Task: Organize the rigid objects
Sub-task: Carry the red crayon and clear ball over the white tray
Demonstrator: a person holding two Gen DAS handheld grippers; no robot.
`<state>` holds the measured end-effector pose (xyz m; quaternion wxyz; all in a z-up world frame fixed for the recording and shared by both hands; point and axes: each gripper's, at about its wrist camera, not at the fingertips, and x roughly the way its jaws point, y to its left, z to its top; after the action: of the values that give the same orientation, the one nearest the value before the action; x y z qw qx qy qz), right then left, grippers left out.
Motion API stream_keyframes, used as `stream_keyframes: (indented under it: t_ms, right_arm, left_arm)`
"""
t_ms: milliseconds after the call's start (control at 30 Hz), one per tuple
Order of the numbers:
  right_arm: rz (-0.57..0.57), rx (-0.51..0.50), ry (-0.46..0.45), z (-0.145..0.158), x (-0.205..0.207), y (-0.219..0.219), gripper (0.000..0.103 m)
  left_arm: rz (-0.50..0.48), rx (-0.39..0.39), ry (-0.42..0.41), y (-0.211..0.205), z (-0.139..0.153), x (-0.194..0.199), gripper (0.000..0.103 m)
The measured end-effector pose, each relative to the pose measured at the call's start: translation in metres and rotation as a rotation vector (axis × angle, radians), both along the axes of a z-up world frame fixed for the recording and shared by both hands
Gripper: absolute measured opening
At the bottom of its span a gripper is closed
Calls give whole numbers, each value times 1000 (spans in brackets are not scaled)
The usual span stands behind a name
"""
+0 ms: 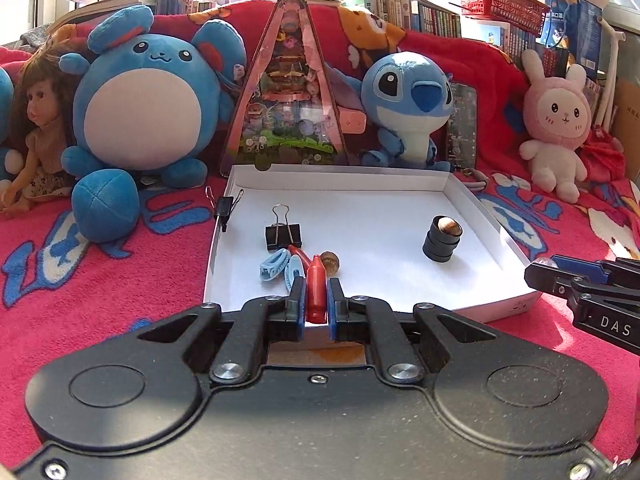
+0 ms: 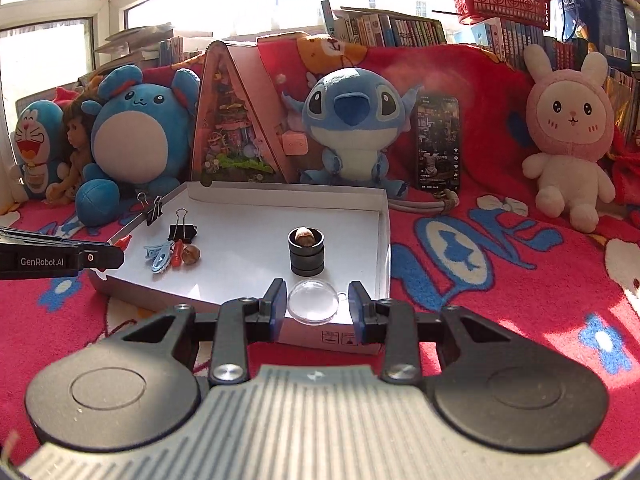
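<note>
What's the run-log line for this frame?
left gripper: shut on red crayon | right gripper: holding clear dome | both above white tray near edge

"DAS" stands on the right tongs (image 1: 538,270); "GenRobot.AI" stands on the side of the left tongs (image 2: 120,254).

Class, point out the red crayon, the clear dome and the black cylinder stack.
red crayon (image 1: 315,296): left wrist view, mid-body.
clear dome (image 2: 313,301): right wrist view, curved top.
black cylinder stack (image 2: 306,255): right wrist view, side wall.
</note>
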<state>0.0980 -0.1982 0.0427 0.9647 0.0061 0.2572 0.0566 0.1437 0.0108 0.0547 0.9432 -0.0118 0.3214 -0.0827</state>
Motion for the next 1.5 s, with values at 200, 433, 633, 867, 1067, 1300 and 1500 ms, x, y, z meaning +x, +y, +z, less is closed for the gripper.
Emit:
stream_keyframes:
  t_ms: [200, 433, 633, 867, 1067, 1300, 1500]
  right_arm:
    - [-17, 3, 6, 1, 27, 7, 38]
    - [-52, 27, 62, -12, 53, 9, 38]
    - [-70, 30, 86, -21, 62, 7, 38]
    - [-69, 24, 94, -24, 66, 8, 39]
    - [-67, 19, 104, -26, 71, 11, 39]
    - [-70, 16, 111, -29, 75, 12, 39]
    - [-76, 24, 121, -32, 77, 12, 40]
  left_arm:
    - [31, -11, 25, -3, -6, 25, 10]
    - [50, 7, 40, -12, -18, 41, 10]
    - [60, 22, 46, -13, -24, 48, 10]
    - [69, 28, 52, -12, -28, 53, 10]
    - [76, 30, 60, -12, -33, 58, 10]
    - [82, 33, 59, -13, -36, 61, 10]
    - [79, 41, 54, -15, -37, 61, 12]
